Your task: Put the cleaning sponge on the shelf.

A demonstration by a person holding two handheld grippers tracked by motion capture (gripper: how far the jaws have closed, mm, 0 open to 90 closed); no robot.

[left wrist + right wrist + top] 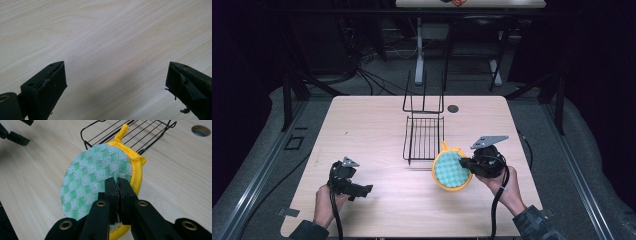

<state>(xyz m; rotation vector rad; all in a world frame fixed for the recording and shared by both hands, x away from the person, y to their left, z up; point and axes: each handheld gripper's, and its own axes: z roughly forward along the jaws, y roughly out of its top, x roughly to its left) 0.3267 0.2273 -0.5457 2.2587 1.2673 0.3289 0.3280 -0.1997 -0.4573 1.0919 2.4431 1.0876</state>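
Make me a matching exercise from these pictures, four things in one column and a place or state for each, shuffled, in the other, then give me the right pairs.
Things:
1. round pot holder
2. wire rack
3. left gripper
4. right gripper

Places or states:
A. jaws wide apart over bare table, nothing between them
B. stands on the table near its middle, black and empty
C. green-and-white checked face, yellow rim and loop
D. jaws shut on the cloth's edge

Pairs: 1-C, 2-B, 3-A, 4-D
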